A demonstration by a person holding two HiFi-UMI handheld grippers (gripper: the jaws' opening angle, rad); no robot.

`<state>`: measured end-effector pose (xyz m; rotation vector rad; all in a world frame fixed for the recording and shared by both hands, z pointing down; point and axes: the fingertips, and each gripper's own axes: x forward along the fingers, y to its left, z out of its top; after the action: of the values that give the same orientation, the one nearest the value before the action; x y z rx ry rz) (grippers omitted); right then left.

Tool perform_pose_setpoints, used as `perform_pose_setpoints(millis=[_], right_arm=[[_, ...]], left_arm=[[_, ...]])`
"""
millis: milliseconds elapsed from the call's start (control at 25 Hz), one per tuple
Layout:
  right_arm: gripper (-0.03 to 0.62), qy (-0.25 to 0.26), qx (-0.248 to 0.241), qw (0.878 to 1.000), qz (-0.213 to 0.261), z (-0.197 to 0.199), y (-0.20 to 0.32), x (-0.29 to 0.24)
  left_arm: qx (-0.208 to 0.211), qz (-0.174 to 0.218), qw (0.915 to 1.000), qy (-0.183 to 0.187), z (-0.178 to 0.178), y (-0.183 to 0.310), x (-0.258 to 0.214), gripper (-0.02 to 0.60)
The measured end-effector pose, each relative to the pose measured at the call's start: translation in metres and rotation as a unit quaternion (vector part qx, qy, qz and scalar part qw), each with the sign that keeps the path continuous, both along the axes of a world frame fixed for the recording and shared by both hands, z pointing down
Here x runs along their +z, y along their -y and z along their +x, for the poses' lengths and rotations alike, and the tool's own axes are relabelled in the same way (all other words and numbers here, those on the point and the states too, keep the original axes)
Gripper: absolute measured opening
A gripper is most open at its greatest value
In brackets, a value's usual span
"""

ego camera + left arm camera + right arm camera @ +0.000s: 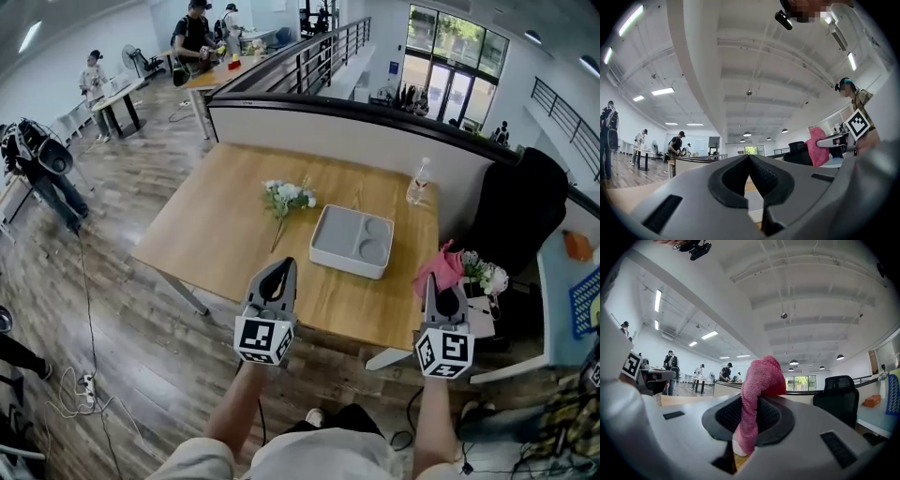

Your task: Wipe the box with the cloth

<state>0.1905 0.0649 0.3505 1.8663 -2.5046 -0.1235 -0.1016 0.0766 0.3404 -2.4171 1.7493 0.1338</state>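
A shallow grey box (352, 240) with round hollows lies on the wooden table (216, 234), right of middle. My right gripper (438, 284) hangs over the table's near right corner, shut on a pink cloth (441, 266) that bunches up above its tips. In the right gripper view the pink cloth (757, 394) runs down between the jaws. My left gripper (278, 272) is at the near edge, left of the box, its jaws closed with nothing in them (750, 159). Both grippers are held short of the box.
A bunch of white flowers (286, 198) lies left of the box. A clear water bottle (418, 183) stands at the far right edge. A black office chair (520, 211) is to the right, beside more flowers (484, 273). People work at tables (202, 37) beyond a partition.
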Motion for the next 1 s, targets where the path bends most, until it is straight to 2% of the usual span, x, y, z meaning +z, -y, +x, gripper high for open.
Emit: perform_pose_setpoints(millis=[320, 480, 1000], right_arm=[[0.067, 0.001, 0.012, 1.000, -0.004, 0.017, 0.031, 0.009], [0.067, -0.011, 0.005, 1.000, -0.001, 0.025, 0.060, 0.010], [0.067, 0.010, 0.004, 1.000, 0.002, 0.056, 0.152, 0.006]], left_arm=[[0.020, -0.004, 0.9998, -0.001, 0.021, 0.044, 0.007, 0.014], [0.025, 0.000, 0.9997, 0.001, 0.034, 0.074, 0.004, 0.014], [0.025, 0.006, 0.9997, 0.006, 0.070, 0.166, -0.012, 0.014]])
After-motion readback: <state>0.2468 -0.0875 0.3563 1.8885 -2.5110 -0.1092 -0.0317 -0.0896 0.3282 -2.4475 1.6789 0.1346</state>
